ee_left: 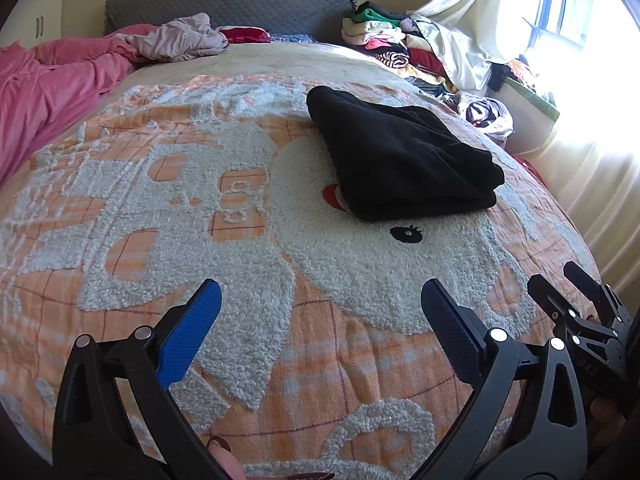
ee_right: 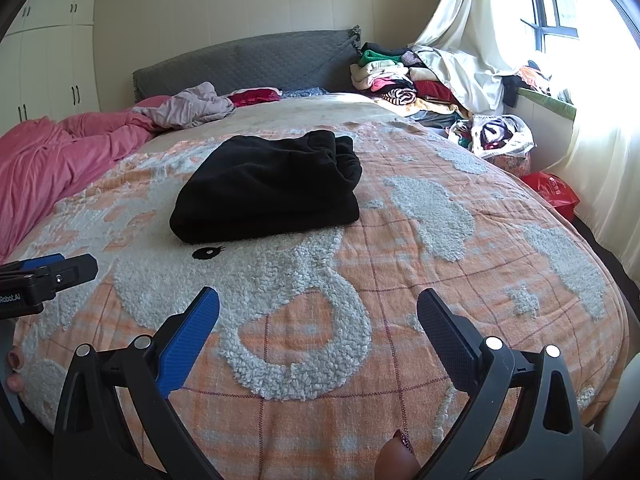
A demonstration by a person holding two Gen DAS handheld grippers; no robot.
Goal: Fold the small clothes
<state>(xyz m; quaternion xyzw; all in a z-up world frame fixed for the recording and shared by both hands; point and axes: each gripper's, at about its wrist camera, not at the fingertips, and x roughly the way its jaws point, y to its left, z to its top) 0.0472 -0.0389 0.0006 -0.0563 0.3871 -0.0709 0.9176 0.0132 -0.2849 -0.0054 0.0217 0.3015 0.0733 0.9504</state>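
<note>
Left wrist view
left gripper (ee_left: 320,304): hovering over blanket (ee_left: 240,360), jaws spread wide, gripping nothing
black garment (ee_left: 400,160): lying folded on blanket at 1 o'clock, well apart from fingers
right gripper (ee_left: 560,280): showing at 4 o'clock, "DAS" reading on body, jaws apart
clothes pile (ee_left: 380,40): sitting at 1 o'clock by headboard

Right wrist view
right gripper (ee_right: 318,300): jaws gaping, empty
black garment (ee_right: 272,188): resting folded at 11 o'clock
left gripper (ee_right: 60,270): poking in at 9 o'clock, "RoboLAI" showing, partly cut off
red bag (ee_right: 552,196): sitting at 2 o'clock beside bed
</note>
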